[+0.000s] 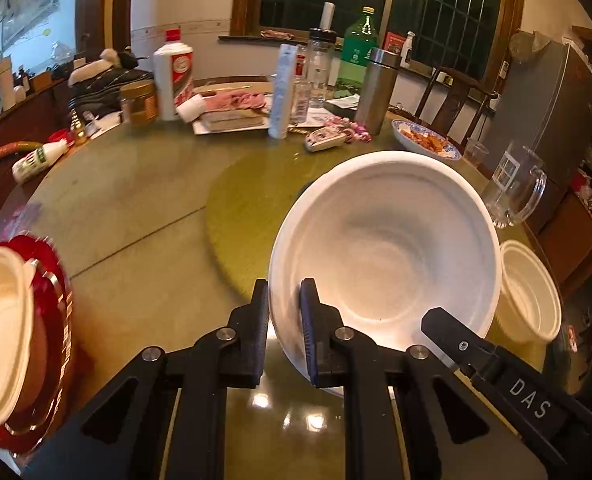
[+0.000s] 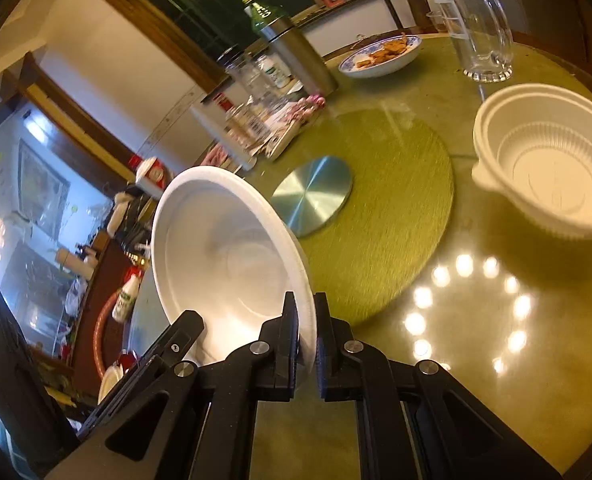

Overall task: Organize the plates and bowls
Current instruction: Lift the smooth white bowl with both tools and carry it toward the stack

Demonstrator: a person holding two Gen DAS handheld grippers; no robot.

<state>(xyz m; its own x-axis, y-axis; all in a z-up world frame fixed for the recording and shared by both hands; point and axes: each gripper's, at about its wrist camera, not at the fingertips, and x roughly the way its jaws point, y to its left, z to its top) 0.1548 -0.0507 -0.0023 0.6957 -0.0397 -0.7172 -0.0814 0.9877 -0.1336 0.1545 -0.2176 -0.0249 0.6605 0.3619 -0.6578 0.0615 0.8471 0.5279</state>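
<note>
Both grippers, left gripper (image 1: 283, 312) and right gripper (image 2: 306, 322), angle downward and pinch opposite rim edges of one white plate (image 1: 384, 248), held tilted above the table (image 1: 144, 216). Blur smears the left-edge bowl (image 1: 4, 332).

Left gripper (image 1: 284, 312): matte black linkage arms with triangular cut-outs, round silver pivot pins at each joint, and blue ribbed pads on the inner finger faces. Right gripper (image 2: 307, 320): identical black construction, silver pins, blue pads. In the left wrist view, at 4 o'clock, its black body carries white "DAS" lettering and one silver screw.
</note>
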